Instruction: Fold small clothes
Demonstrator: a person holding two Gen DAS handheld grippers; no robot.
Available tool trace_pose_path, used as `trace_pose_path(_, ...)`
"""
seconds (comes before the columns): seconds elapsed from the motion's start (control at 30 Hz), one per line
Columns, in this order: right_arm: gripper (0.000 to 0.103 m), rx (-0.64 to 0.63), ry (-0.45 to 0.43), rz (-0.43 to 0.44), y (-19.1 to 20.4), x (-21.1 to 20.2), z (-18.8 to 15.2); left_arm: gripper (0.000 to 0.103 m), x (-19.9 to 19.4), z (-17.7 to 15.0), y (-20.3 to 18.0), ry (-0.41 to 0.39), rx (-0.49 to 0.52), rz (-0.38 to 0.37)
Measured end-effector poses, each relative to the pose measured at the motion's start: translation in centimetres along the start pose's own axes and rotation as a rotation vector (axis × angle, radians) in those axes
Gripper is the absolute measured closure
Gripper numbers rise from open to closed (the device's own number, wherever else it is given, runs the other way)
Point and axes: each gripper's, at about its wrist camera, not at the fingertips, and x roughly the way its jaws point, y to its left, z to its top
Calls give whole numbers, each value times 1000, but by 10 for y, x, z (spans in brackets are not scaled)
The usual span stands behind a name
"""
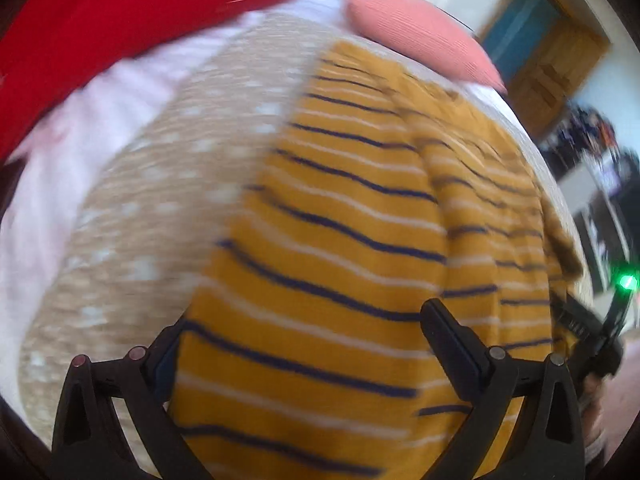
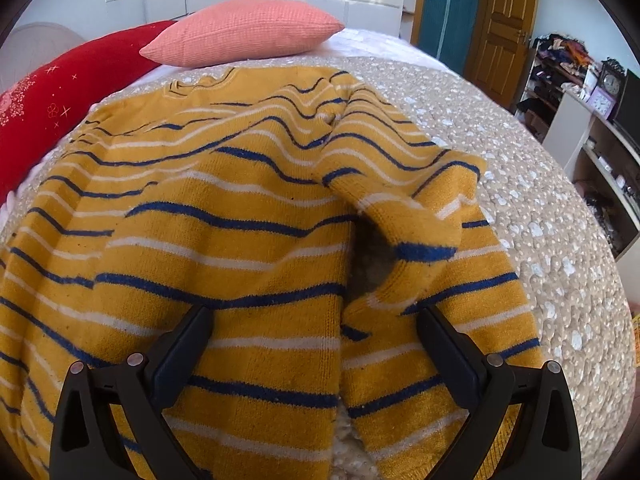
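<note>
- Closest to us, our left gripper [image 1: 308, 332] has its black fingers [image 1: 452, 340] wide apart, with nothing between them. They hang just over the near part of the mustard-yellow knitted sweater with blue and white stripes [image 1: 340, 240].
- Our right gripper [image 2: 314, 330] has its fingers [image 2: 444, 344] wide apart too, just over the sweater's [image 2: 224, 224] near edge. We cannot tell if they touch the wool.
- The sweater lies spread out on the beige bed cover with white dots [image 2: 520, 184]. One sleeve [image 2: 404, 216] is folded in over the body and makes a dark little hollow under it.
- In the left wrist view the picture is blurry, and the beige cover [image 1: 152, 200] shows to the left of the sweater.
- Farther back, a salmon-pink waffle-knit pillow [image 2: 244, 36] lies at the head of the bed, just past the sweater's top edge.
- Beside it lies a long red cushion with small star prints [image 2: 72, 92].
- Farthest away stand a brown wooden door [image 2: 504, 28] and open shelves full of small things [image 2: 580, 92].
</note>
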Motion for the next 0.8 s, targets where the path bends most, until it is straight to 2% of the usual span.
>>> trace_pose_path(0.03, 25, 20, -9, 24, -5, -11, -1, 16, 6, -4, -17, 31, 52, 28)
trace_pose_path(0.1, 43, 47, -27, 84, -12, -29, -3, 49, 15, -10, -48, 42, 193, 175)
trace_pose_path(0.13, 44, 64, -60, 137, -19, -48, -6, 61, 15, -11, -56, 40, 233, 180)
trace_pose_path(0.17, 44, 68, -93, 153, -24, -60, -8, 81, 11, -8, -55, 39, 230, 190)
trace_pose_path(0.2, 44, 65, -127, 149, -29, -73, -10, 82, 7, -3, -48, 36, 209, 182)
trace_pose_path(0.23, 44, 66, -156, 134, -36, -86, -12, 83, -2, 3, -36, 29, 162, 152)
trace_pose_path(0.27, 44, 73, -183, 106, -47, -100, -13, 83, -8, 7, -27, 16, 140, 159)
trace_pose_path(0.3, 42, 80, -193, 85, -55, -105, -13, 83, -15, 11, -15, -9, 125, 211)
trace_pose_path(0.33, 36, 90, -195, 45, -70, -109, -14, 83, -20, 13, -6, -30, 116, 257)
trace_pose_path(0.37, 33, 101, -181, 23, -79, -108, -13, 82, -24, 16, 7, -34, 97, 270)
trace_pose_path(0.43, 31, 97, -168, -58, -96, -98, -13, 82, -31, 17, 33, -26, 27, 235)
trace_pose_path(0.47, 31, 124, -132, -66, -108, -88, -15, 82, -35, 17, 37, -35, 14, 250)
trace_pose_path(0.5, 30, 158, -92, -52, -118, -78, -16, 82, -42, 17, 41, -67, 11, 317)
trace_pose_path(0.53, 30, 199, -55, -24, -125, -67, -19, 82, -48, 16, 45, -95, 9, 339)
trace_pose_path(0.57, 30, 243, -19, 32, -129, -53, -23, 82, -53, 17, 50, -104, -2, 314)
trace_pose_path(0.6, 30, 263, 1, 74, -128, -45, -25, 81, -65, 15, 52, -113, -25, 254)
trace_pose_path(0.63, 29, 291, 29, 142, -125, -33, -29, 76, -74, 12, 52, -127, -37, 214)
trace_pose_path(0.67, 28, 297, 30, 150, -120, -29, -31, 73, -82, 11, 50, -141, -38, 191)
trace_pose_path(0.7, 31, 284, 13, 118, -114, -28, -32, 64, -92, 7, 47, -156, -32, 175)
trace_pose_path(0.73, 57, 264, 4, 114, -106, -27, -30, 53, -105, 4, 43, -179, -22, 157)
trace_pose_path(0.77, 79, 237, 8, 144, -99, -27, -27, 47, -115, 1, 38, -198, -15, 142)
trace_pose_path(0.8, 91, 239, 17, 193, -97, -28, -24, 37, -124, -3, 32, -218, -8, 127)
